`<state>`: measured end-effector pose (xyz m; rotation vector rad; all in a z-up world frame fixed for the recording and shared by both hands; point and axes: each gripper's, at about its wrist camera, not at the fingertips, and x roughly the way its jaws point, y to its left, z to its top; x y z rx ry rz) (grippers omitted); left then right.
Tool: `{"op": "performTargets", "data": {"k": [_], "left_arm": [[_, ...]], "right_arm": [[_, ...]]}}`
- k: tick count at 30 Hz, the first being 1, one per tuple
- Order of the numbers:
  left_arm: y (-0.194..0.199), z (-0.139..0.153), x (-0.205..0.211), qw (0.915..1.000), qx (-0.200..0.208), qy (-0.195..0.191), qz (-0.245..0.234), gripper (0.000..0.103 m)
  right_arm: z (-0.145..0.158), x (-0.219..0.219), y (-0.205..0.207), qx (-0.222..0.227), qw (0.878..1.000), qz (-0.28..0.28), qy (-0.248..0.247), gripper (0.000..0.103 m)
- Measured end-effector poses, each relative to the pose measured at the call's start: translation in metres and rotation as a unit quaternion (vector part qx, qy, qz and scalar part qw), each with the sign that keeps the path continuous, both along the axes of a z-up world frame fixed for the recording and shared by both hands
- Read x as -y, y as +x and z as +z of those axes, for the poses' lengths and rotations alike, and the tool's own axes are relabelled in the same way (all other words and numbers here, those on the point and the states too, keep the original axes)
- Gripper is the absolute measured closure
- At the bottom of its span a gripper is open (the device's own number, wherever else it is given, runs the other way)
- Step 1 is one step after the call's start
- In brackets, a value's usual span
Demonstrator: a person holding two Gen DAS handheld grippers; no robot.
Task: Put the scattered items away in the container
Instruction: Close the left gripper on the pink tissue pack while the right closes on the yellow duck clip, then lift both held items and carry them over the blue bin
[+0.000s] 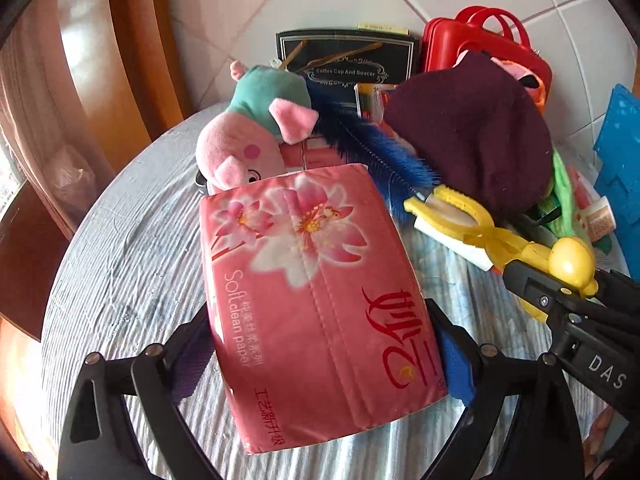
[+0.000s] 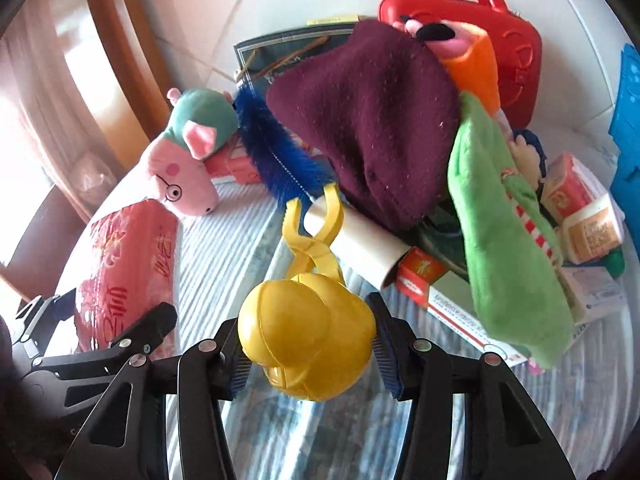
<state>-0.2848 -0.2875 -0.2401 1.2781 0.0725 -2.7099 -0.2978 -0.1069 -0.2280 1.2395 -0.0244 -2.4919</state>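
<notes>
My left gripper is shut on a pink tissue pack, held by its near end and lifted above the striped tablecloth. The same pack shows at the left of the right wrist view. My right gripper is shut on the round duck-shaped body of yellow plastic tongs. The tongs' forked tips straddle the end of a white roll. In the left wrist view the tongs and right gripper sit at the right. A red plastic case stands at the back.
A pig plush, a blue feather duster, a maroon cloth, a green plush and small boxes crowd the far half of the round table. A black box leans on the tiled wall. A blue basket is at right.
</notes>
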Motion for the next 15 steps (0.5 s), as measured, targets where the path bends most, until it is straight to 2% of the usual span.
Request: {"op": "performTargets", "data": {"k": [1,5,7,9,15], "left_arm": [[0.002,0.01,0.003,1.0,-0.007,0.0,0.002,0.008],[0.005,0.031,-0.021,0.9995,-0.03,-0.006,0.004,0.008],[0.033,0.043,-0.032,0.9991,-0.041,-0.005,0.002,0.008],[0.041,0.053,-0.039,0.9986,-0.053,-0.004,-0.002,0.008],[0.042,0.084,-0.051,0.9967,-0.078,0.002,-0.02,0.008]], "right_arm": [[-0.002,-0.01,-0.004,-0.007,1.0,0.003,-0.004,0.053],[0.022,-0.01,0.002,-0.03,0.999,0.013,-0.015,0.055],[0.033,-0.009,0.006,-0.042,0.999,0.018,-0.016,0.055],[0.046,-0.01,0.009,-0.055,0.998,0.021,-0.015,0.055],[0.084,-0.017,0.019,-0.084,0.996,0.02,-0.021,0.055]]}}
